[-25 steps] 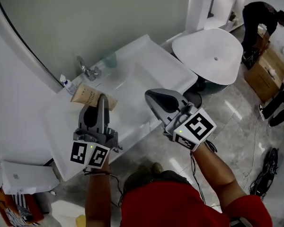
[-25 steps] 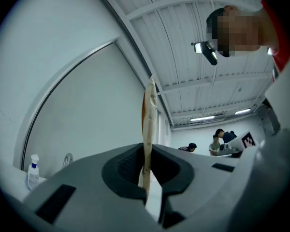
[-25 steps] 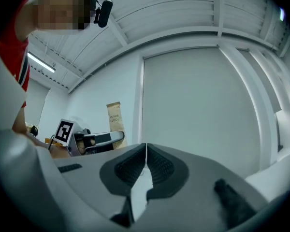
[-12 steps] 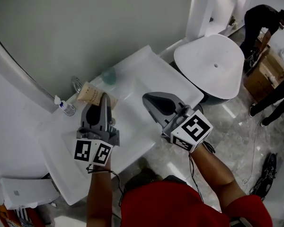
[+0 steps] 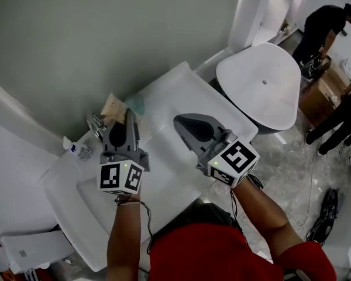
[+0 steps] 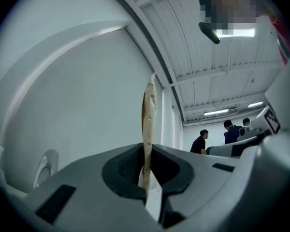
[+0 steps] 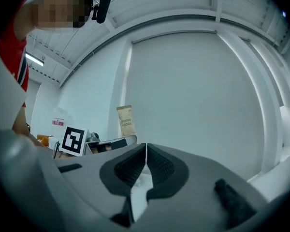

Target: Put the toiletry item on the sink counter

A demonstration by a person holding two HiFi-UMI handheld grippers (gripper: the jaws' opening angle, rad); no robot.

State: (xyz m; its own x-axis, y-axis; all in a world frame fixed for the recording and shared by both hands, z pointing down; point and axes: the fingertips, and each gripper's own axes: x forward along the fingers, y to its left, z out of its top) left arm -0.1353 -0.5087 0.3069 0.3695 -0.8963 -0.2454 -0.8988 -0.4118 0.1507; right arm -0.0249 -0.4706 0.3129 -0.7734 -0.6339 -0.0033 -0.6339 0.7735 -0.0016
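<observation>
- Head view: the left claw (image 5: 127, 117) gripped the lower end of the toothbrush packet (image 5: 113, 106). The packet was held above the rear of the white table (image 5: 175, 86), near the faucet (image 5: 96, 126) and not far from a small bottle (image 5: 76, 150). Whether the packet touched the table could not be told. The right claw (image 5: 181, 122) hovered over the middle of the table, apart from the packet. The step in hand appeared to be the carry to the placing spot, with the packet not yet set down.
- Left gripper view: the jaws of the left claw (image 6: 146, 164) stood narrow, their pads pinching the packet (image 6: 148, 115). The packet was seen edge-on and upright against the pale wall. The next move would probably call for lowering the packet onto a bare part of the table, clear of the faucet and bottle. The jaws should part only once it rests there, since so thin and light a packet might cling to a pad or slide toward the basin.
- Right gripper view: the jaws of the right claw (image 7: 146, 164) met with nothing between them. The packet (image 7: 126, 121) showed beyond them with its printed face toward the camera. This claw seemed to have no part in the placing.
</observation>
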